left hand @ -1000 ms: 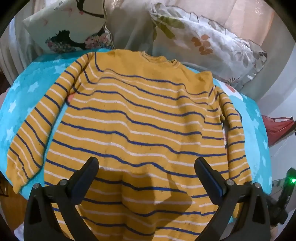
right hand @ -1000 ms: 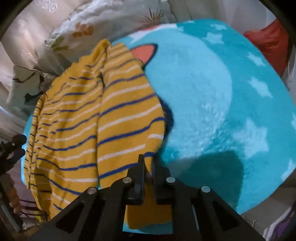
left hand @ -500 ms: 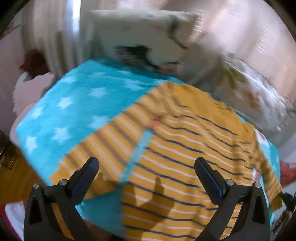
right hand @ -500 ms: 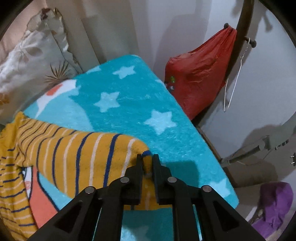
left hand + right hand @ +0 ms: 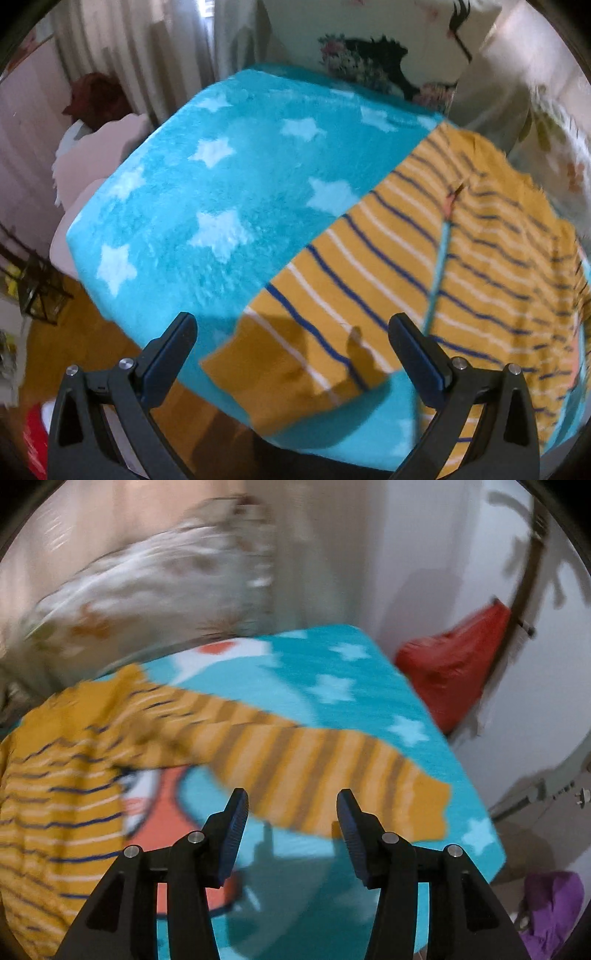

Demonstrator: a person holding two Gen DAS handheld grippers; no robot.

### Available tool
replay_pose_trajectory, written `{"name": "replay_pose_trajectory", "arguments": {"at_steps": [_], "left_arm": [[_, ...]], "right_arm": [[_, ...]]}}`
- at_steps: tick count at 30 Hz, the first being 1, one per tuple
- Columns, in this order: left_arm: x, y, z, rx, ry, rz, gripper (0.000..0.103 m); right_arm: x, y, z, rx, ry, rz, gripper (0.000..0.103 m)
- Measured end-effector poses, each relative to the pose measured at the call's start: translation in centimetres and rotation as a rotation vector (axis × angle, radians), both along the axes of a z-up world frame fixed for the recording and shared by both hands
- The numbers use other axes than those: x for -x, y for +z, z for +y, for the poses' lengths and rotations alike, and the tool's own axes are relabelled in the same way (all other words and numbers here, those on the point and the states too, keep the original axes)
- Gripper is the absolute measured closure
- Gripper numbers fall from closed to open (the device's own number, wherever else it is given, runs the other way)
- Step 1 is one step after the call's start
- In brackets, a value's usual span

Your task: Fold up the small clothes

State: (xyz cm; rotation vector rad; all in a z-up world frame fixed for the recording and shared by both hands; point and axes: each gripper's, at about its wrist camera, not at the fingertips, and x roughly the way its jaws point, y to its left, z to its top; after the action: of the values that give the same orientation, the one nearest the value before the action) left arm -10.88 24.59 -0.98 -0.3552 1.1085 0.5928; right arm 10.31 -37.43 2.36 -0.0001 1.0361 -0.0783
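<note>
A yellow sweater with blue and white stripes lies spread on a turquoise star blanket. Its left sleeve runs down to a plain yellow cuff near the blanket's front edge. My left gripper hovers open over that cuff, nothing between its fingers. In the right wrist view the sweater fills the left, and its right sleeve lies stretched out toward the blanket's right edge, blurred. My right gripper is above that sleeve, its jaws opening, with nothing pressed between the pads.
Floral pillows lean at the blanket's far side. A red bag hangs by the wall at right, purple cloth lies on the floor. Curtains and a wooden floor are on the left.
My right gripper carried the right sleeve outward, then opened and let it drop flat on the blanket. My left gripper swung left from the sweater's body to the left sleeve cuff.
</note>
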Motion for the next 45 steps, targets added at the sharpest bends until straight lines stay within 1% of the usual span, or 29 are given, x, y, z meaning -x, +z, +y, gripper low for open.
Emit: {"name": "replay_pose_trajectory", "arguments": {"at_steps": [2, 3, 5, 7, 8, 9, 10, 11, 12, 13, 14, 15, 16, 18, 21, 22, 24, 26, 27, 29, 31, 32, 33, 35, 36, 38, 40, 41, 45], "left_arm": [[-0.4, -0.7, 1.3, 0.003, -0.033, -0.004, 0.0], [-0.5, -1.2, 1.9, 0.016, -0.043, -0.011, 0.0], [-0.8, -1.8, 3.2, 0.052, -0.081, -0.028, 0.0], [-1.3, -2.7, 3.9, 0.107, -0.135, -0.033, 0.0], [-1.5, -3.0, 4.2, 0.15, -0.171, -0.029, 0.006], [-1.7, -3.3, 4.2, 0.208, -0.219, -0.028, 0.027], [-2.0, -3.5, 4.2, 0.261, -0.26, -0.018, 0.043], [-2.2, -3.5, 4.2, 0.259, -0.292, 0.006, 0.069], [-2.3, -3.5, 4.1, 0.239, -0.316, 0.023, 0.099], [-2.4, -3.5, 4.6, 0.267, -0.335, 0.036, 0.098], [-2.4, -3.2, 5.5, 0.297, -0.325, 0.025, 0.1], [-2.5, -2.8, 6.9, 0.304, -0.3, 0.012, 0.1], [-2.6, -2.4, 8.2, 0.287, -0.274, 0.004, 0.1], [-2.7, -1.7, 11.5, 0.228, -0.211, -0.013, 0.1], [-3.2, -0.6, 16.3, 0.13, -0.123, -0.007, 0.1], [-3.4, -0.3, 17.6, 0.125, -0.102, -0.014, 0.1], [-3.8, 0.1, 19.7, 0.15, -0.064, -0.042, 0.099], [-4.1, 0.4, 20.8, 0.153, -0.043, -0.061, 0.098], [-4.3, 0.6, 21.3, 0.151, -0.042, -0.07, 0.097], [-4.1, 1.2, 22.2, 0.135, -0.03, -0.084, 0.097], [-3.4, 1.6, 22.8, 0.138, -0.016, -0.104, 0.097], [-3.2, 1.8, 23.0, 0.142, -0.004, -0.115, 0.091], [-2.6, 1.9, 23.3, 0.143, 0.012, -0.124, 0.079], [-1.7, 2.3, 24.2, 0.136, 0.037, -0.143, 0.067], [-1.0, 2.6, 24.5, 0.129, 0.049, -0.154, 0.064], [0.6, 3.1, 24.9, 0.111, 0.072, -0.167, 0.062], [2.0, 3.5, 25.4, 0.096, 0.103, -0.174, 0.058], [3.2, 3.6, 25.8, 0.091, 0.134, -0.181, 0.055], [7.6, 3.8, 27.2, 0.11, 0.244, -0.204, 0.052]], "right_arm": [[0.5, 0.3, 3.2, -0.005, 0.036, 0.0, 0.049], [0.7, 0.2, 5.1, -0.024, 0.056, 0.007, 0.049], [1.6, 0.2, 8.3, -0.029, 0.081, 0.006, 0.049], [2.2, 0.0, 11.8, -0.033, 0.115, 0.01, 0.049], [2.6, -0.1, 13.2, -0.028, 0.129, 0.011, 0.049], [2.8, -0.2, 14.4, -0.029, 0.142, 0.018, 0.049], [3.2, -0.3, 15.9, -0.033, 0.155, 0.023, 0.049], [3.5, -0.4, 17.1, -0.037, 0.167, 0.026, 0.049], [3.9, -0.6, 18.5, -0.037, 0.178, 0.029, 0.049], [4.2, -0.6, 19.5, -0.034, 0.184, 0.032, 0.049], [4.6, -0.7, 20.5, -0.034, 0.193, 0.037, 0.049], [4.7, -0.7, 21.3, -0.035, 0.201, 0.039, 0.049], [4.8, -0.6, 22.3, -0.038, 0.208, 0.041, 0.049], [5.2, -0.3, 24.0, -0.047, 0.216, 0.031, 0.049], [5.8, -0.1, 27.0, -0.08, 0.237, 0.028, 0.049], [6.1, -0.2, 28.3, -0.105, 0.253, 0.035, 0.049], [6.9, -0.8, 31.0, -0.162, 0.311, 0.065, 0.049], [7.8, -1.5, 33.5, -0.227, 0.396, 0.112, 0.049], [8.5, -2.1, 35.3, -0.27, 0.453, 0.149, 0.049], [9.4, -3.0, 37.7, -0.312, 0.516, 0.201, 0.049], [10.2, -4.0, 39.8, -0.333, 0.567, 0.254, 0.049], [10.5, -4.6, 40.4, -0.335, 0.584, 0.279, 0.049], [10.6, -5.4, 41.2, -0.336, 0.597, 0.312, 0.049], [11.0, -6.5, 42.4, -0.36, 0.609, 0.366, 0.049], [11.4, -6.6, 43.1, -0.374, 0.621, 0.382, 0.046], [12.0, -6.2, 44.5, -0.371, 0.685, 0.395, 0.046], [12.9, -5.3, 46.4, -0.385, 0.783, 0.422, 0.046], [13.2, -4.8, 47.4, -0.379, 0.83, 0.421, 0.046], [13.8, -2.4, 51.1, -0.297, 0.994, 0.349, 0.046]]}}
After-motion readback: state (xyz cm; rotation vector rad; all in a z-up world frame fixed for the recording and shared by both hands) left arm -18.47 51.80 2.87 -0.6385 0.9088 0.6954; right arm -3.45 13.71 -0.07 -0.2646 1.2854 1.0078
